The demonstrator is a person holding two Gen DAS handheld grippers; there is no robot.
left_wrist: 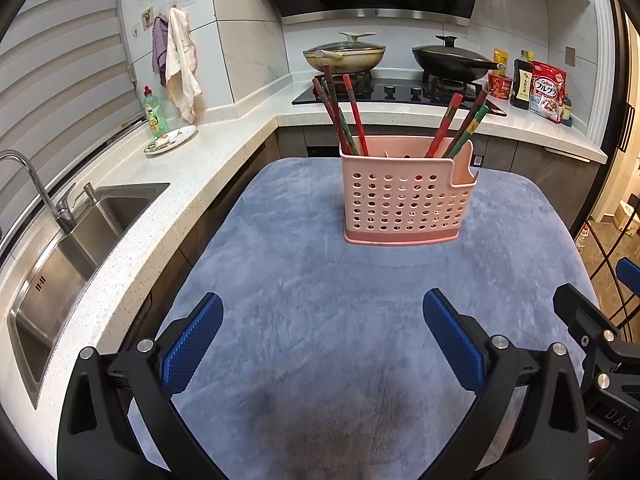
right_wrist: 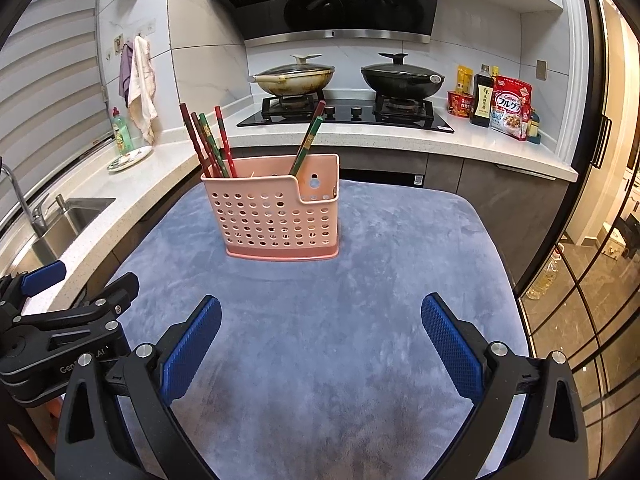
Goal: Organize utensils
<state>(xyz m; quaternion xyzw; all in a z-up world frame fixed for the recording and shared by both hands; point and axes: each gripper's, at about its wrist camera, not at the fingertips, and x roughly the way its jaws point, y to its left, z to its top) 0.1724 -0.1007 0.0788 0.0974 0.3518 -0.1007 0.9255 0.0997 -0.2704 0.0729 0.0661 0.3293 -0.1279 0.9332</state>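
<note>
A pink perforated utensil holder [left_wrist: 406, 202] stands upright on the blue-grey cloth [left_wrist: 320, 320]; it also shows in the right wrist view [right_wrist: 280, 216]. Several red and green chopsticks [left_wrist: 344, 116] lean in its left end, and others [left_wrist: 460, 128] lean in its right end. In the right wrist view the left bunch [right_wrist: 208, 144] and the right ones [right_wrist: 308, 140] show too. My left gripper [left_wrist: 322, 320] is open and empty, well short of the holder. My right gripper [right_wrist: 320, 322] is open and empty, likewise short of it.
A white counter [left_wrist: 192, 176] with a steel sink [left_wrist: 80, 240] and tap runs along the left. A plate [left_wrist: 170, 140] and soap bottle stand there. Behind is a hob with two lidded pans [left_wrist: 344, 56] and food packets [left_wrist: 546, 92]. Glass doors [right_wrist: 580, 312] are to the right.
</note>
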